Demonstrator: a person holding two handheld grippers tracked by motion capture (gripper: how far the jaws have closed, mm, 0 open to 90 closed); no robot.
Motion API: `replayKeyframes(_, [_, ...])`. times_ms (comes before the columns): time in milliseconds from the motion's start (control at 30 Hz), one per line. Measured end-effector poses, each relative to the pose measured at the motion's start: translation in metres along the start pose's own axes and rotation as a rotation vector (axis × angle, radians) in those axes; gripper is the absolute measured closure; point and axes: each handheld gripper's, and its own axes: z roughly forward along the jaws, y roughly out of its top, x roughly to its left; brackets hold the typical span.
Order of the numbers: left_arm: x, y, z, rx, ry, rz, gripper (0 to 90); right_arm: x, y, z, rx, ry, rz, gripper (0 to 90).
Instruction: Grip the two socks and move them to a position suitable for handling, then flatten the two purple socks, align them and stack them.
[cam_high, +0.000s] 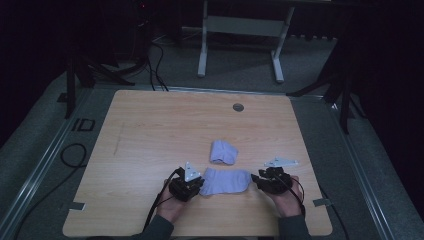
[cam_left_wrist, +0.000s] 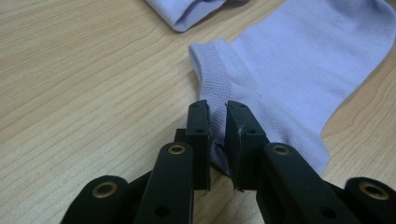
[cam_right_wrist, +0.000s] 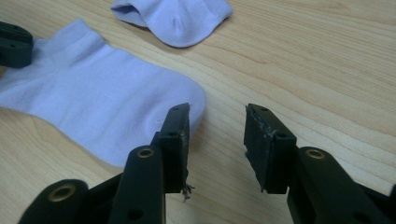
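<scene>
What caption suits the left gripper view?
Left gripper pinching the cuff edge of a flat lilac sock on a wooden table.

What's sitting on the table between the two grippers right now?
A flat lilac sock lies between the left gripper and right gripper, as the high view shows. The left one pinches its cuff; the right one is open at its toe.

— What's in front of me?
— Two pale lilac ankle socks. One flat sock (cam_high: 227, 181) lies stretched sideways near my edge, its ribbed cuff toward my left and its rounded toe toward my right.
— And the other?
— The folded sock (cam_high: 223, 152) lies bunched just beyond it, close but apart.
</scene>
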Motion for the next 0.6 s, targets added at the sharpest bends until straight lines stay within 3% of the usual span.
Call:
replayKeyframes(167, [0.003,0.000,-0.003,-0.012,-0.023,-0.027,75.7,0.000,0.001,0.002,0.002,0.000,-0.002,58.3])
replayKeyframes(600, [0.012,0.000,-0.014,-0.057,-0.003,-0.058,64.2,0.001,0.003,0.001,-0.003,0.000,-0.003,57.4])
